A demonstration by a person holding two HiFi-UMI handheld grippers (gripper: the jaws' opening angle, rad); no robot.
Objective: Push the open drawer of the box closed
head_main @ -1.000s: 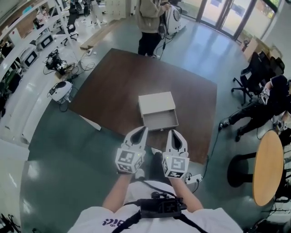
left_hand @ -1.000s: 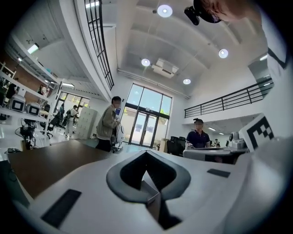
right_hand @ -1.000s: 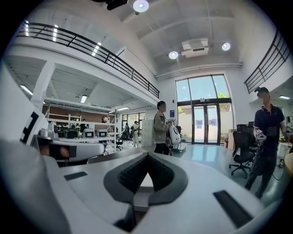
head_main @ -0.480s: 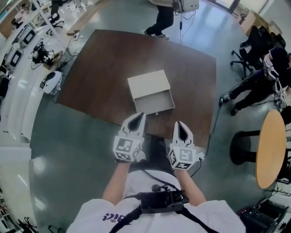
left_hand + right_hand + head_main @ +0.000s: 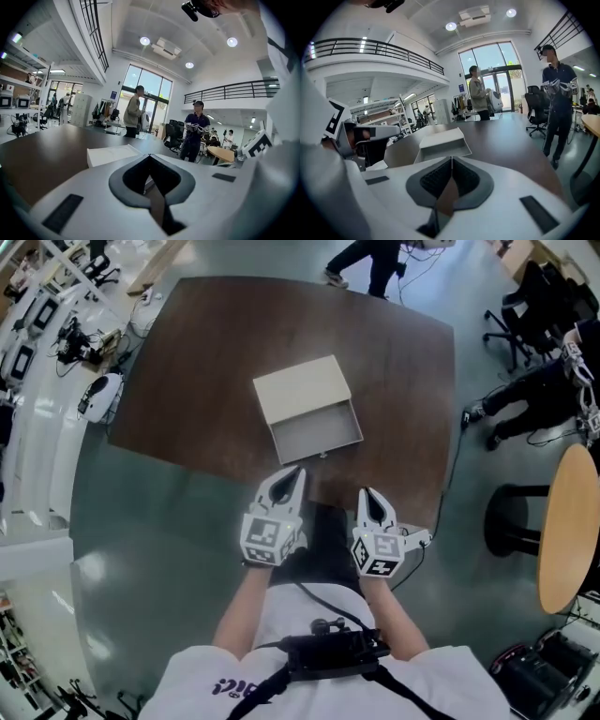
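Head view: box [image 5: 298, 388] sits near the middle of dark brown table [image 5: 187, 352], its drawer [image 5: 317, 437] pulled out toward us. We hold left gripper [image 5: 296, 472] and right gripper [image 5: 365, 495] at the table's near edge, both short of the drawer, the left one nearer it.

Left gripper view: jaws pressed together, nothing between them; box top shows just beyond the tips, drawer seemingly masked by the gripper's own body.

Right gripper view: jaws likewise clenched and empty; open drawer lies ahead, a little left of the tips and apart from them, its inside visible.
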